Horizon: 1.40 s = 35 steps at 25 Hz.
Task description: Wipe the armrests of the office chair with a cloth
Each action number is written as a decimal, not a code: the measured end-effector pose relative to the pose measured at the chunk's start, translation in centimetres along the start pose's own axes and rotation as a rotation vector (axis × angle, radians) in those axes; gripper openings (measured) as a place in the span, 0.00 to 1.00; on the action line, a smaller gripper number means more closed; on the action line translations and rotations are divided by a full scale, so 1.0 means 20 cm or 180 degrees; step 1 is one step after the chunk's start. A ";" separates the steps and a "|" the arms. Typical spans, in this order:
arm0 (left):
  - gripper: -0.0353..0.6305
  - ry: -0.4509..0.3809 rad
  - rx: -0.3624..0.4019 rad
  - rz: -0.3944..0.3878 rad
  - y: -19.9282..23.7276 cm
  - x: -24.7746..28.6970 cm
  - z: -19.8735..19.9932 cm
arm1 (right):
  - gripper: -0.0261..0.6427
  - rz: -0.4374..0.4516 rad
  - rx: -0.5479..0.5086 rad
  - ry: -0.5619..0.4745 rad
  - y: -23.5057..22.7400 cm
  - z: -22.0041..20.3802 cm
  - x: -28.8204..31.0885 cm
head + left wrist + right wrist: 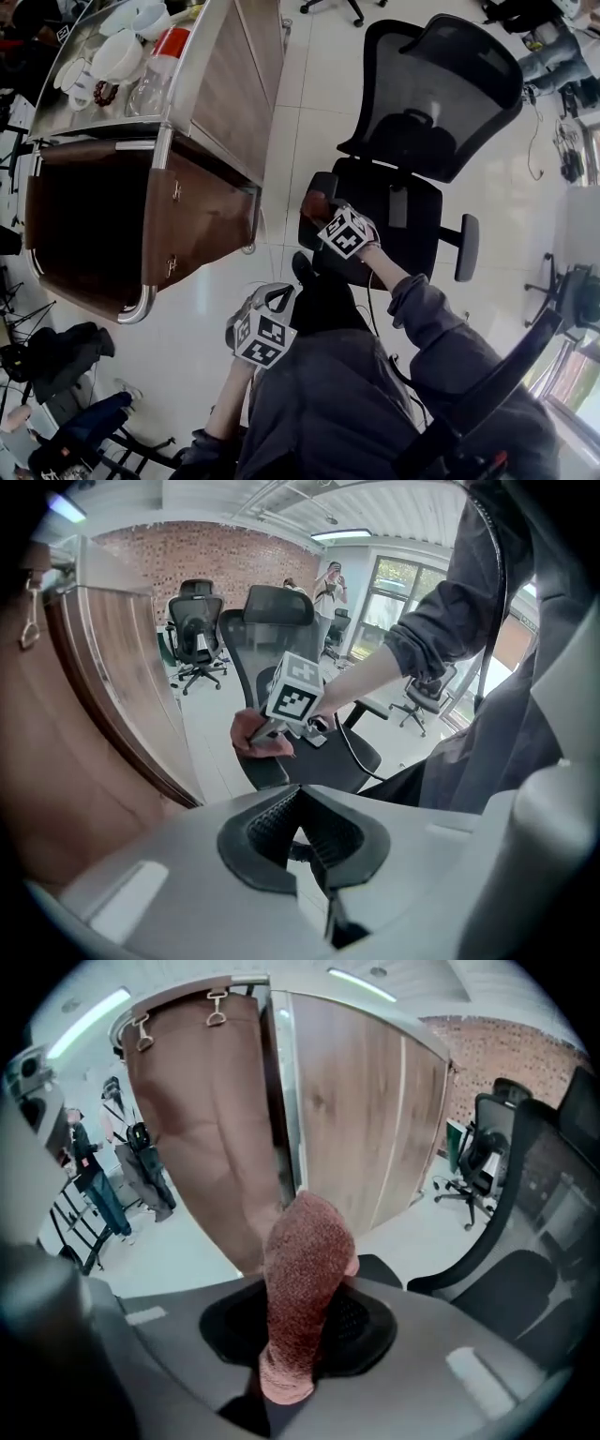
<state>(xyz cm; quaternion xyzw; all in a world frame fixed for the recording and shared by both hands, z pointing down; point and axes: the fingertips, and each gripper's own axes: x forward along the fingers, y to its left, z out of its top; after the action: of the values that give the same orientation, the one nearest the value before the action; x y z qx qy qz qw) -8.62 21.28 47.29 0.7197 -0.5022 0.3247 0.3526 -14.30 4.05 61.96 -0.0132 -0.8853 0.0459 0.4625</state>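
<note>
Right now the right tongs (323,214) are clenched on a reddish-brown cloth (312,202), held against 1 armrest (307,236) of the black office chair (431,94) (the side nearer the wooden cabinet (202,202)). Left tongs (277,297) hang clenched on nothing, below the chair.

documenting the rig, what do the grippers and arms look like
The left gripper and right gripper are pale grey with black ribbed pads, each carrying a white cube of black square markers. A black cable leaves the right one. The right sleeve is dark grey.
</note>
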 end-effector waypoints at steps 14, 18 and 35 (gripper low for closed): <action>0.08 0.0089 -0.0302 0.0405 -0.14 0.01 -0.11 | 0.17 0.0049 -0.0001 -0.0132 -0.11 -0.10 0.02; 0.08 0.0035 -0.0398 0.0466 -0.24 0.05 -0.16 | 0.17 0.0446 -0.0160 -0.0226 0.09 -0.19 -0.04; 0.08 -0.0001 0.0241 -0.0078 0.07 0.05 -0.29 | 0.17 -0.0794 0.1187 -0.0235 -0.40 -0.29 0.02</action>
<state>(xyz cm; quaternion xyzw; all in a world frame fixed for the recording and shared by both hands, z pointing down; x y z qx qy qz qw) -10.32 25.23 51.56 0.7387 -0.4808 0.3390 0.3289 -9.56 -3.44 66.28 0.1838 -0.8726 0.1516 0.4264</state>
